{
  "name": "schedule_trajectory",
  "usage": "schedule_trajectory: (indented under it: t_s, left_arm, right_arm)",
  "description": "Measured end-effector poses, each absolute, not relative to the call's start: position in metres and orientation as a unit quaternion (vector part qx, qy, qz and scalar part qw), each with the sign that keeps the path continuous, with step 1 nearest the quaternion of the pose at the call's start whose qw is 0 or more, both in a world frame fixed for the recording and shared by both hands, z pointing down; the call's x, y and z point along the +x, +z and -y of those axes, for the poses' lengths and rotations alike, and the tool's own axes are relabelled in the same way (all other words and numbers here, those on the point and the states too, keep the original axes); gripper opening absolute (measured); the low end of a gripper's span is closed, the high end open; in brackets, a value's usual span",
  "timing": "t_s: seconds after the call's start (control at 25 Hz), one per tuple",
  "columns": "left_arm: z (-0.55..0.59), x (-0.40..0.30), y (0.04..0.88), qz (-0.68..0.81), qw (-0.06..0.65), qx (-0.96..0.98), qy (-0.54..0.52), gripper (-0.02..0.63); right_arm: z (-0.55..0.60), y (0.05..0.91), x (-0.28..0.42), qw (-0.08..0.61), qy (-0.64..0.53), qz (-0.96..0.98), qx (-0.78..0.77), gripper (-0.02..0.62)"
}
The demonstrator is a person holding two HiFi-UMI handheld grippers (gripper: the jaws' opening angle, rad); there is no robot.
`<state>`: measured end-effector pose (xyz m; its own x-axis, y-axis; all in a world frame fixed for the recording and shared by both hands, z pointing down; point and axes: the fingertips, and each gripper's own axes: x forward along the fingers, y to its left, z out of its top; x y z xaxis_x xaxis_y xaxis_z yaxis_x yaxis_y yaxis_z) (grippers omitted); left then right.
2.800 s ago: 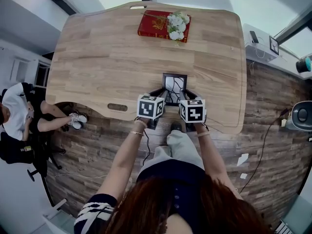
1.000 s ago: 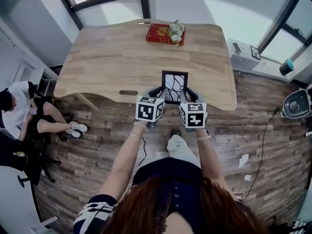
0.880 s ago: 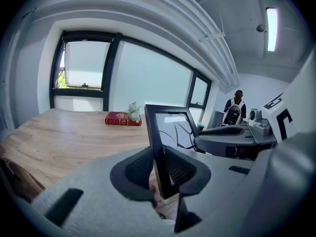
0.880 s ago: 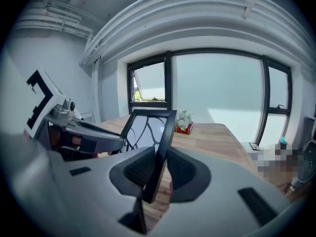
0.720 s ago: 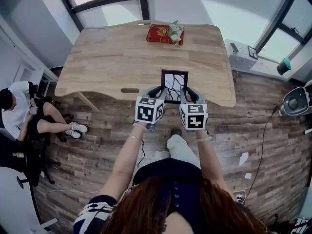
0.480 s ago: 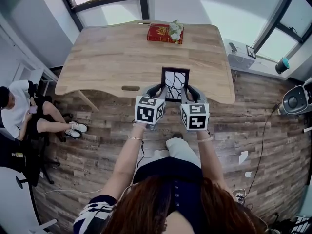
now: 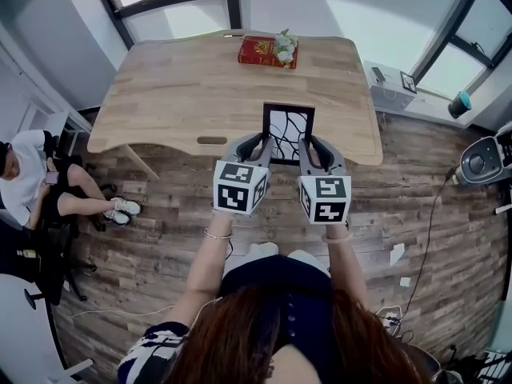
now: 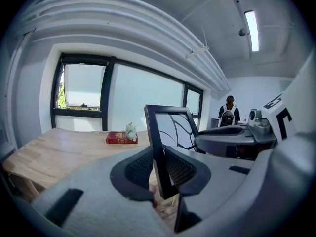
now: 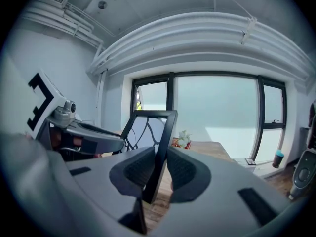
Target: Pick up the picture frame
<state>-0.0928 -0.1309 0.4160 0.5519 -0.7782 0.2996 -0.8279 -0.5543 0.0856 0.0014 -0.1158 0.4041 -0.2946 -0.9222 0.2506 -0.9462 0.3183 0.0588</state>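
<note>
The black picture frame with a branch pattern on its pane hangs upright in the air over the near edge of the wooden table. My left gripper is shut on the frame's left bar and my right gripper on its right bar. In the left gripper view the dark pads of the left gripper press both sides of the frame. In the right gripper view the right gripper clamps the frame the same way.
A red book with white flowers on it lies at the table's far edge. A person sits on a chair at the left. A white unit and a round device stand at the right.
Both grippers have risen together with the frame between them. The frame has come up off the tabletop and nearer to the head camera.
</note>
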Motion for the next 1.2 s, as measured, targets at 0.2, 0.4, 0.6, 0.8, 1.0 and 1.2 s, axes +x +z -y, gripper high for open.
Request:
schedule_trajectory:
  t_s: [0.2, 0.4, 0.6, 0.8, 1.0, 1.2]
  left_arm:
    - [0.111, -0.089, 0.391, 0.47, 0.092, 0.872, 0.103, 0.091]
    - [0.092, -0.083, 0.371, 0.478, 0.082, 0.869, 0.096, 0.089]
    - [0.071, -0.076, 0.355, 0.486, 0.072, 0.867, 0.088, 0.089]
    - [0.051, -0.069, 0.342, 0.49, 0.064, 0.866, 0.081, 0.089]
    - [0.033, -0.06, 0.337, 0.495, 0.061, 0.863, 0.078, 0.089]
    - [0.016, -0.054, 0.331, 0.501, 0.058, 0.86, 0.075, 0.09]
  right_arm:
    - [0.098, 0.38, 0.006, 0.106, 0.037, 0.81, 0.576, 0.081]
    - [0.08, 0.361, 0.012, 0.094, 0.026, 0.817, 0.569, 0.081]
    - [0.061, 0.345, 0.02, 0.086, 0.016, 0.822, 0.563, 0.081]
    - [0.042, 0.332, 0.028, 0.077, 0.009, 0.826, 0.558, 0.08]
    - [0.024, 0.327, 0.036, 0.073, 0.005, 0.83, 0.552, 0.08]
    - [0.009, 0.321, 0.043, 0.07, 0.0, 0.834, 0.548, 0.08]
